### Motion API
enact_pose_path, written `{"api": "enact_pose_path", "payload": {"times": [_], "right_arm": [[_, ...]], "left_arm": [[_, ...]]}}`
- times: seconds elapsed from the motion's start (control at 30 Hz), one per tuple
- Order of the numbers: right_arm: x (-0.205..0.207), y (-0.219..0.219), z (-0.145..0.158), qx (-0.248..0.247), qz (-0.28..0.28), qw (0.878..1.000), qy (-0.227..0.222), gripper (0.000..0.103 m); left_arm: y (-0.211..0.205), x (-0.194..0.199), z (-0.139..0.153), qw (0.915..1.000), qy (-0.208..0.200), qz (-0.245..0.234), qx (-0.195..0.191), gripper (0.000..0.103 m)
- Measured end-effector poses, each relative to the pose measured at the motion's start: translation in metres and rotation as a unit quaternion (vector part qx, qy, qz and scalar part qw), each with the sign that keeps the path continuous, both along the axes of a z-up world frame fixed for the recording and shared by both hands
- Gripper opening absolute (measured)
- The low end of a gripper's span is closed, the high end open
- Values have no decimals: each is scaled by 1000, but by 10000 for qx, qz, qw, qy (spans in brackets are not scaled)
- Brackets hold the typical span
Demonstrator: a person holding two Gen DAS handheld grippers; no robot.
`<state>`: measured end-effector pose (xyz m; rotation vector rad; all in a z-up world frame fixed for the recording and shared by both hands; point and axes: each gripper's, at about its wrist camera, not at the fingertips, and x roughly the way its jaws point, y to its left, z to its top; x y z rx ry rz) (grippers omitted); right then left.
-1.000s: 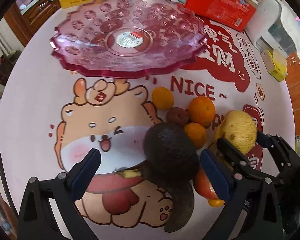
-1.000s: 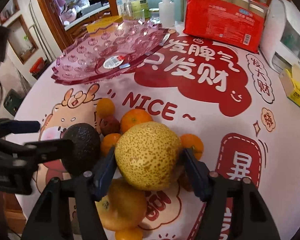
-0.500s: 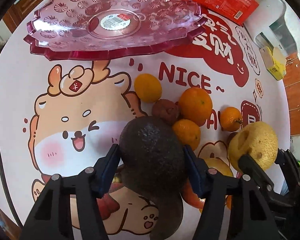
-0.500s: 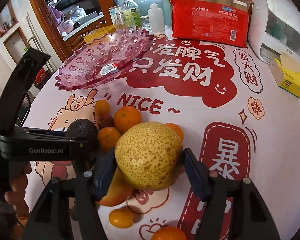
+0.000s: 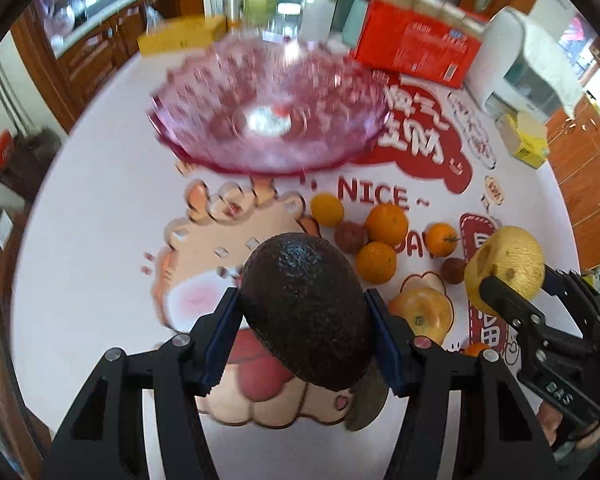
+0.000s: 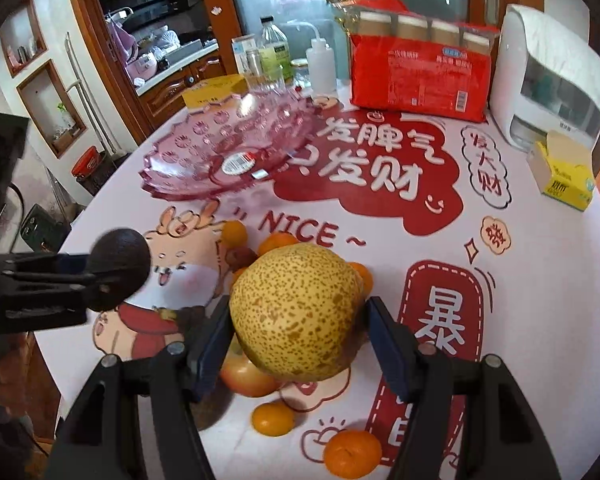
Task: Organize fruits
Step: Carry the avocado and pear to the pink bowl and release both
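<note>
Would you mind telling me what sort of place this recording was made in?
Most likely a home dining area beside a kitchen: a round table with a festive printed cover, a pink fruit bowl, wooden cabinets, and bottles at the table's far edge.

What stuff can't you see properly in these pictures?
- Pink scalloped plastic fruit plate: motion-blurred in the left wrist view, so its pattern and label are unreadable.
- Small orange tangerines: mostly hidden behind the speckled yellow pear in the right wrist view.
- Reddish-yellow apple: top covered by the pear and a finger there.
- Dark bumpy avocado: hides the tablecloth cartoon beneath it in the left wrist view.
</note>
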<state>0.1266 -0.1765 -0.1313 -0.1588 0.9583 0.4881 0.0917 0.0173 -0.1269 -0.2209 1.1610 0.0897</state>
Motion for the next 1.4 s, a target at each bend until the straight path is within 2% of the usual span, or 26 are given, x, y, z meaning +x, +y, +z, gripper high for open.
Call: {"api": "enact_pose_path", "payload": {"times": [0.13,0.33,0.5,0.73,0.83,0.93,1.03,1.17,1.27,1.3,1.4], "right_arm": [[-10,14,27,5,50,9999,-165,65],[-14,45,80,194,-19,9988,-441,65],[0,80,117,317,-160,9974,-620,65],[36,126,142,183,-500,9967,-617,65],[59,140,143,75,-674,9962,-540,66],[81,153,129,-55,-800,9962,-350,66],[103,163,100,-216,-941,9953,-89,66],[122,167,44,-367,-1080,9930,293,66],[133,167,3,-531,-1179,9903,503,66],[137,165,-12,-555,-1213,9893,588,66],[145,166,-33,-535,-1218,9891,627,66]], "left_arm": [[19,-5,40,9992,-286,-240,170,60],[35,4,71,9942,-434,-899,405,60],[60,26,94,9855,-604,-1377,782,60],[101,76,124,9672,-775,-1867,1540,60],[114,97,127,9644,-863,-1904,1619,60],[127,123,114,9669,-927,-1901,1429,60],[136,150,78,9735,-839,-1840,1066,60],[135,172,23,9797,-803,-1716,655,58],[132,186,-16,9839,-596,-1640,382,57],[130,190,-27,9842,-527,-1649,381,57],[122,200,-53,9832,-352,-1716,502,57]]}}
